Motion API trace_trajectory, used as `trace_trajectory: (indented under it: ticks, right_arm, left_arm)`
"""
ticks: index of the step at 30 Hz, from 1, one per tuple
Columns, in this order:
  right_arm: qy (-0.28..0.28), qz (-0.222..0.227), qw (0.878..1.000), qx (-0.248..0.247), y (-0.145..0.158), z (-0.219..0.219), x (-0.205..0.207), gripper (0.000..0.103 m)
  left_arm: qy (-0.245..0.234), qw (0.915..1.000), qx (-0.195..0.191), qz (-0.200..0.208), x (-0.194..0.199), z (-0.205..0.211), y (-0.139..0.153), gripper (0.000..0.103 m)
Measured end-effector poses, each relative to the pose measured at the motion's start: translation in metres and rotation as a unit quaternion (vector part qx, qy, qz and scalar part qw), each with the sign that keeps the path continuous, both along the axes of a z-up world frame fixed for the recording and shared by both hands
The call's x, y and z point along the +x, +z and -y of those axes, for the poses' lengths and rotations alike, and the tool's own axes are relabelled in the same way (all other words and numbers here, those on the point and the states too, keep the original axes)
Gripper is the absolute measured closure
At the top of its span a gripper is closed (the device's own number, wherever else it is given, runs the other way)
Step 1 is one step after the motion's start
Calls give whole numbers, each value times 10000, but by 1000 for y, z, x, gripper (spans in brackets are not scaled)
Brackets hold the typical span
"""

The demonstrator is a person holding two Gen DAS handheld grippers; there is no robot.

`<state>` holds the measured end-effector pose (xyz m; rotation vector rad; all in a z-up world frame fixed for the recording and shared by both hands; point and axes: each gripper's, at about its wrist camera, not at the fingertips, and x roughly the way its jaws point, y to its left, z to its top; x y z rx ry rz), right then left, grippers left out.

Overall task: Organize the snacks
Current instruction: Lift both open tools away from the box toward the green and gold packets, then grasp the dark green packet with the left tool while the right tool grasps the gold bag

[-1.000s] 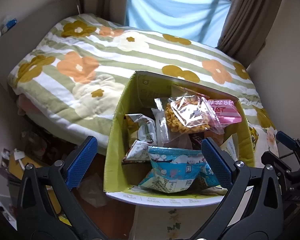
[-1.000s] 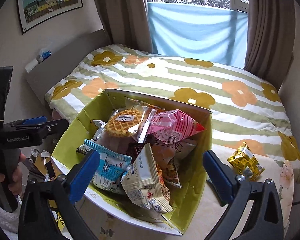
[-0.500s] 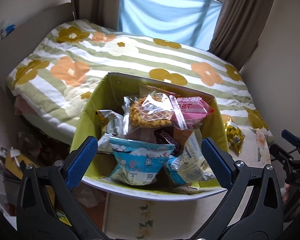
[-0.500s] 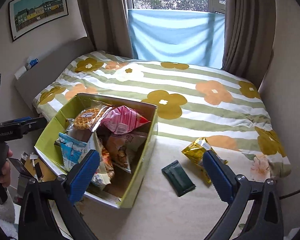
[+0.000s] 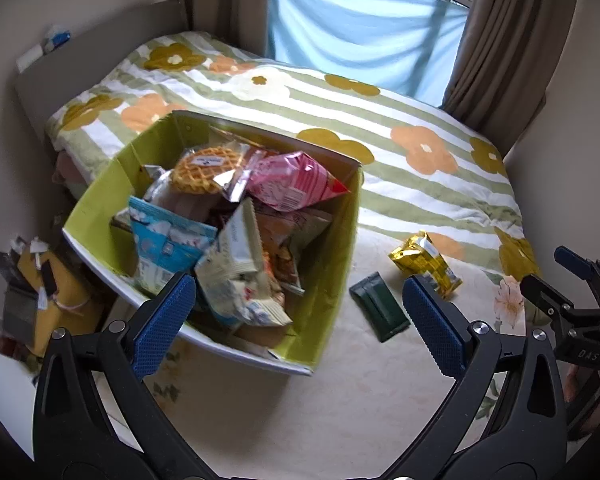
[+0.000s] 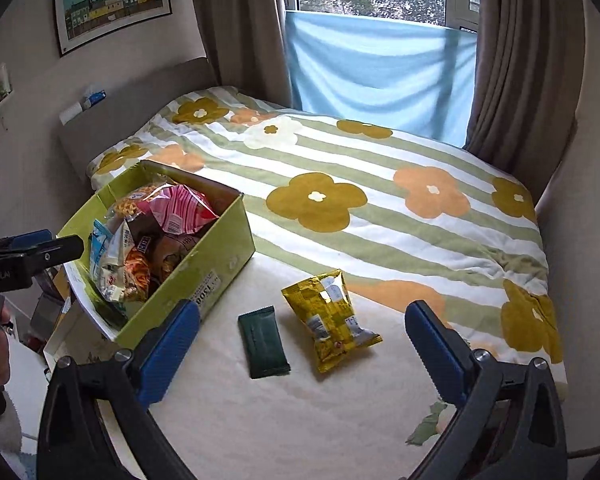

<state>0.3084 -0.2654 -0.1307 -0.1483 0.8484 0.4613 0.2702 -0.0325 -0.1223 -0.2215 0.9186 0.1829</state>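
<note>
My left gripper and right gripper hover spread and empty over a dark green flat foil bar and crinkled yellow snack bag, right of the heaped lime-green cardboard box, where added packets may slide off.

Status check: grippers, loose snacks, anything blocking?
Left hand-held gripper open, empty. Right hand-held gripper open, empty. Green packet and yellow bag loose beside full box. Nothing blocking.

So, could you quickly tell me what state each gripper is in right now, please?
Left gripper: open, holding nothing.
Right gripper: open, holding nothing.
</note>
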Motion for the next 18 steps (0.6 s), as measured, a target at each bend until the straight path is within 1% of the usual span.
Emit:
trace_trajectory:
  ticks: [3, 4, 7, 9, 11, 14, 16, 18]
  right_arm:
    - [180, -94, 9998, 80, -5, 18, 10, 1]
    - [232, -115, 9996, 103, -8, 23, 13, 1]
    - [316, -180, 9992, 187, -16, 35, 22, 1]
    - [323, -267, 9988, 258, -23, 42, 30, 1]
    - [335, -348, 9983, 320, -31, 49, 37, 1]
    - [387, -405, 9978, 354, -43, 58, 47, 1]
    - [402, -443, 9975, 373, -54, 62, 54, 1]
    - [413, -510, 9971, 384, -68, 64, 62, 1]
  left_arm:
    - [68, 9999, -65, -57, -5, 28, -5, 0]
    - [50, 9999, -83, -72, -6, 41, -7, 0]
    - [-54, 9998, 20, -205, -4, 75, -18, 0]
    - [-108, 9994, -64, -315, 0, 93, -30, 0]
    - [-144, 9989, -167, -405, 8, 108, -46, 0]
    - [-67, 9979, -275, -584, 21, 122, -75, 1]
    - [67, 9973, -267, -679, 30, 127, -98, 1]
    - [252, 9962, -230, -801, 42, 130, -124, 3]
